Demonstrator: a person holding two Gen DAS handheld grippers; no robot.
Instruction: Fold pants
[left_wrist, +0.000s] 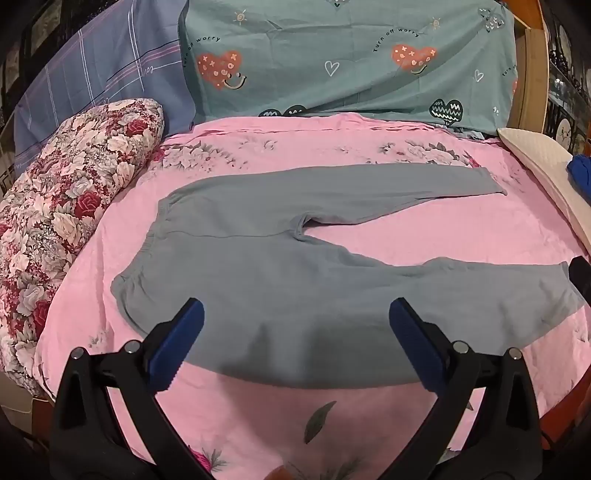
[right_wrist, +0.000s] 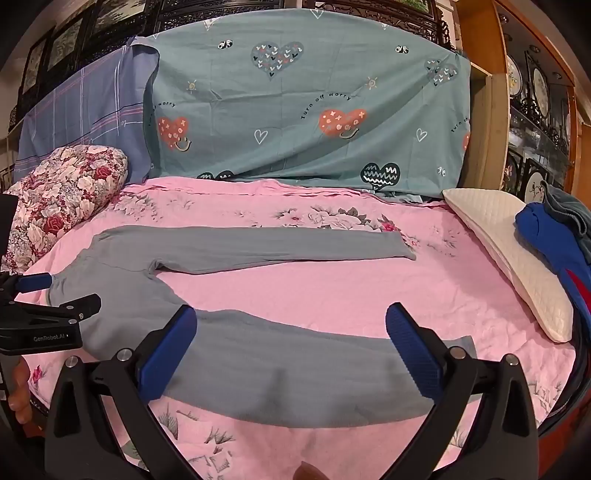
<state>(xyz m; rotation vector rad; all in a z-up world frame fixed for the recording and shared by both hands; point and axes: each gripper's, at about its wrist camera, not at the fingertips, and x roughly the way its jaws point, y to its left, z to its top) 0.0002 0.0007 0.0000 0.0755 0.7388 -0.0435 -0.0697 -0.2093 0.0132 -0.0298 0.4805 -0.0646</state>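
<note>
The grey soft-knit pants (left_wrist: 258, 266) lie spread flat on the pink floral bedsheet (left_wrist: 424, 240), waistband toward the rolled red-and-white flower-print quilt (left_wrist: 66, 206), both legs splayed apart toward the white quilted pillow (right_wrist: 517, 266), so every edge is reachable for a first fold. The left gripper (left_wrist: 295, 332) hangs over the hip end of the near leg, jaws wide open and holding nothing; the right gripper (right_wrist: 291, 339) hangs over the near leg's lower stretch, jaws equally wide and empty. That spacing probably suits lifting the near leg onto the far one.
</note>
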